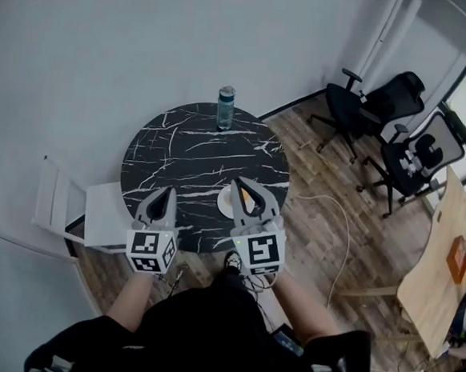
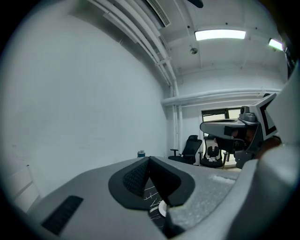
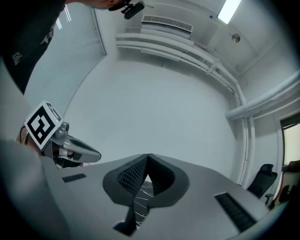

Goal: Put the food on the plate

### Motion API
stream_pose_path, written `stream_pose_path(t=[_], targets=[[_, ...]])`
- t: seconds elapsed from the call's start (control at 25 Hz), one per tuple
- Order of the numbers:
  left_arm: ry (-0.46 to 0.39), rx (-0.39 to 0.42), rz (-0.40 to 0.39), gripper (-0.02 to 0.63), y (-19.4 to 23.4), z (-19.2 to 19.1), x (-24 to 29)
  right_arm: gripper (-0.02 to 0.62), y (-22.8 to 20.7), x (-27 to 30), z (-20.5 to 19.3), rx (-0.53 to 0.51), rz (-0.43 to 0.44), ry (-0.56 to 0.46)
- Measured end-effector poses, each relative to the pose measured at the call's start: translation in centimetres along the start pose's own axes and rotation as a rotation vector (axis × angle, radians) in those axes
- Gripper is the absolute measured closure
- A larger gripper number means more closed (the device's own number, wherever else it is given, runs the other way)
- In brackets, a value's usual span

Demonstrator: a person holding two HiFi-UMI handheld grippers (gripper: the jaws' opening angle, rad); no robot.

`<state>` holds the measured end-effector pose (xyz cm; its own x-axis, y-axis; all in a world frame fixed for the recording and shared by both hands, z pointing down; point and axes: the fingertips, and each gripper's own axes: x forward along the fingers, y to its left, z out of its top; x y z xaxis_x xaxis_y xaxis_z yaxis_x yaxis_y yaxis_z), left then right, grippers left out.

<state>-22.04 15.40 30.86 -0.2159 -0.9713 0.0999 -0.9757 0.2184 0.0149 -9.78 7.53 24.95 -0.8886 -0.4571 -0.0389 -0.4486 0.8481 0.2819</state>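
Observation:
A round black marble table (image 1: 196, 150) stands below me. Near its front right edge lies a white plate (image 1: 224, 201) with an orange piece of food (image 1: 250, 197) on it, partly hidden by my right gripper (image 1: 240, 183). That gripper hangs above the plate, shut and empty. My left gripper (image 1: 169, 192) is also shut and empty, over the table's front left. In the left gripper view the jaws (image 2: 149, 159) meet, with a sliver of plate (image 2: 161, 209) below them. In the right gripper view the jaws (image 3: 148, 155) touch, and marble (image 3: 142, 199) shows under them.
A water bottle (image 1: 225, 107) stands at the table's far edge. A white chair (image 1: 70, 208) sits left of the table. Two black office chairs (image 1: 360, 103) and a wooden table (image 1: 440, 254) are at the right. A cable (image 1: 338, 222) lies on the wooden floor.

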Motion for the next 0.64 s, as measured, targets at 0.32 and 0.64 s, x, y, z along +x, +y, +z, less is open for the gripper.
stream_pose_path(t=[0.32,0.64], targets=[[-0.070,-0.005,-0.002,0.606,0.3,2.5,-0.4,0.600,1.3,-0.4,0.3,0.010,0.001,-0.006],[-0.052,-0.029,0.007,0.606,0.6,0.7,-0.7,0.598,1.6,-0.6,-1.4,0.016,-0.007,0.025]])
